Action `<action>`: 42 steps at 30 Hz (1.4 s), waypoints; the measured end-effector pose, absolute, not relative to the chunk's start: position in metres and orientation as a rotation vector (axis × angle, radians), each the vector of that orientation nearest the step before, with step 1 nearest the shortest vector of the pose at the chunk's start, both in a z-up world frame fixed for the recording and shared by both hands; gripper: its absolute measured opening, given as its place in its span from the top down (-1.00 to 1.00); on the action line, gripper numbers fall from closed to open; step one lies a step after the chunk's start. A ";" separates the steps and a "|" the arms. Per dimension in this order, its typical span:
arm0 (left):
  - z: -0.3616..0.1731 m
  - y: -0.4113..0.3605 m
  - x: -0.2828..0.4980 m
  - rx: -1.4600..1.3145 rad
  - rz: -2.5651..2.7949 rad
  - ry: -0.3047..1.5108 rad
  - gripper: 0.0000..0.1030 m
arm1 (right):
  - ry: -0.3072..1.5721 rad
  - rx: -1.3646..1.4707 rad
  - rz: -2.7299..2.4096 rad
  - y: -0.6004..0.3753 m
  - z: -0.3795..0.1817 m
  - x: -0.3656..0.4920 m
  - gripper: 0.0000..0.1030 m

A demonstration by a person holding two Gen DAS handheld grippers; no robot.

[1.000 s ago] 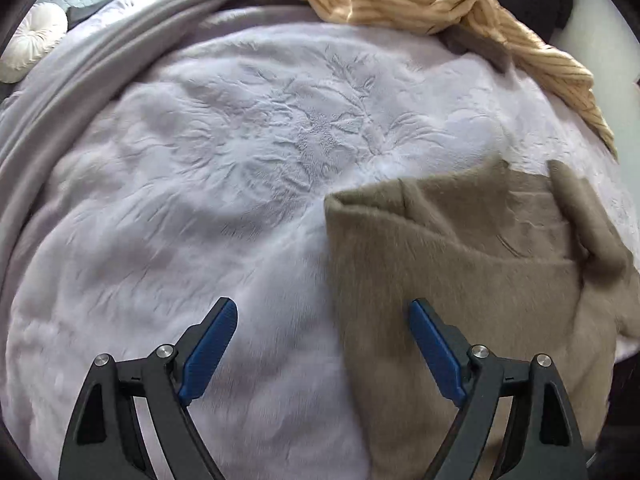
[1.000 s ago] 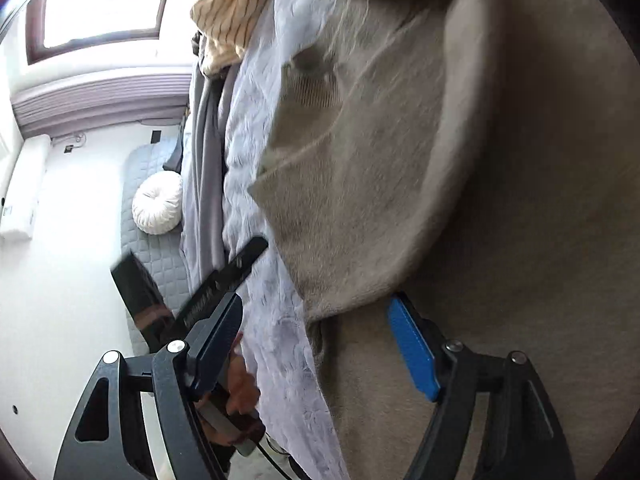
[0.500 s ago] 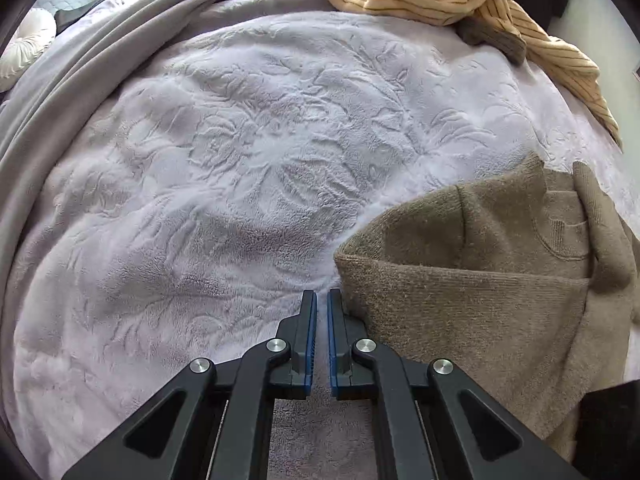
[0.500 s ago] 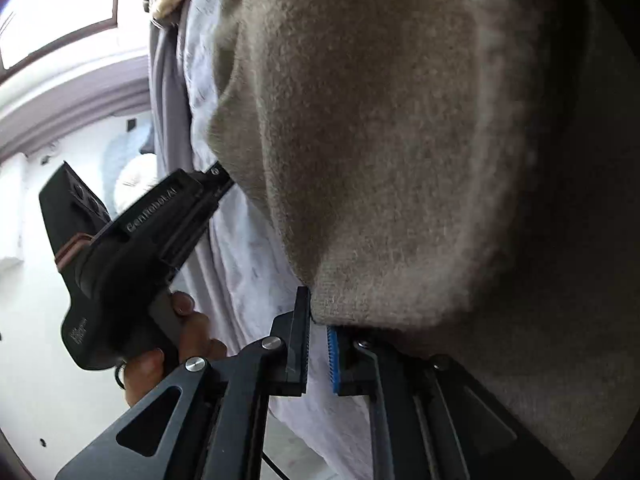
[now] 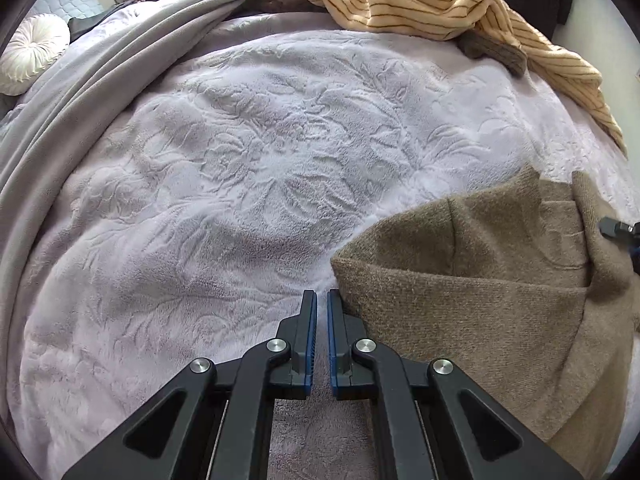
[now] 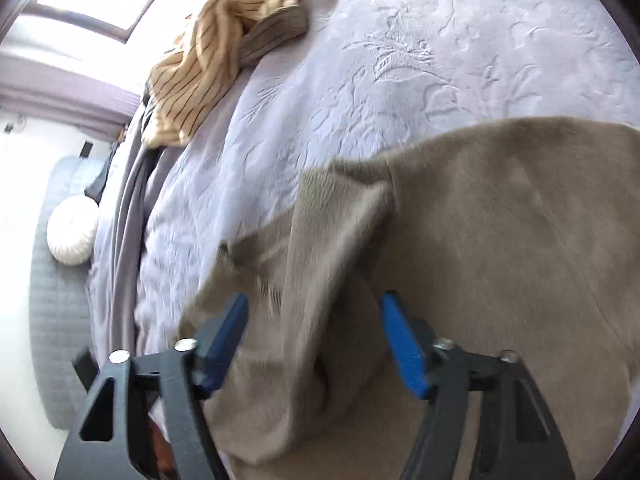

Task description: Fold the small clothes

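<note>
A round white pillow (image 5: 28, 54) sat far left, beside smooth grey sheet folds. The left gripper (image 5: 322, 300) hovered over the embossed lilac bed (image 5: 248, 168), jaws nearly together, empty. The fuzzy tan sweater (image 5: 480, 312) (partly folded) lay right; the right gripper (image 6: 314, 312) had jaws spread above it.

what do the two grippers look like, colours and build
Both are alike: the left gripper and right gripper have matte black angular fingers with triangular cut-outs, round silver pivot screws, and flat blue ribbed pads on the inner faces. No cables, markings or sleeves are visible on either.
</note>
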State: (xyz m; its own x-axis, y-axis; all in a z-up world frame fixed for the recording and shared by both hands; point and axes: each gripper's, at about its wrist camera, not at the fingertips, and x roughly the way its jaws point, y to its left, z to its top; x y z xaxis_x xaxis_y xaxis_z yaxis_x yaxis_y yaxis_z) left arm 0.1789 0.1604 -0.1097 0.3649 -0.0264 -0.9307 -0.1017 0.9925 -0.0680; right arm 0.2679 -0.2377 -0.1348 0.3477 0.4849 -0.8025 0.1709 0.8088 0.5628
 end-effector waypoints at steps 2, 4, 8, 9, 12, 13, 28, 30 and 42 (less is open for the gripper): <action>-0.114 0.158 0.178 -0.111 0.067 1.202 0.87 | 1.221 0.634 0.248 -0.245 -0.125 0.270 0.87; -0.117 0.156 0.176 -0.102 0.081 1.202 0.87 | 1.093 0.631 0.263 -0.262 -0.103 0.253 0.87; -0.122 0.157 0.175 -0.106 0.109 1.210 0.87 | 0.998 0.695 0.108 -0.318 -0.100 0.210 0.85; -0.121 0.160 0.175 -0.120 0.123 1.208 0.87 | 1.026 0.733 0.084 -0.333 -0.112 0.203 0.81; -0.108 0.173 0.169 -0.168 0.159 1.190 0.87 | 1.196 0.772 -0.026 -0.365 -0.148 0.178 0.68; -0.103 0.176 0.167 -0.177 0.167 1.183 0.86 | 1.191 0.802 -0.022 -0.369 -0.150 0.170 0.57; -0.117 0.142 0.180 -0.239 0.014 1.302 -0.10 | 1.249 0.821 0.274 -0.261 -0.151 0.138 -0.20; -0.122 0.145 0.181 -0.305 0.004 1.298 0.51 | 1.219 0.843 0.193 -0.281 -0.149 0.133 -0.20; -0.110 0.162 0.167 -0.286 -0.060 1.215 0.80 | 1.218 0.908 0.083 -0.337 -0.164 0.132 0.89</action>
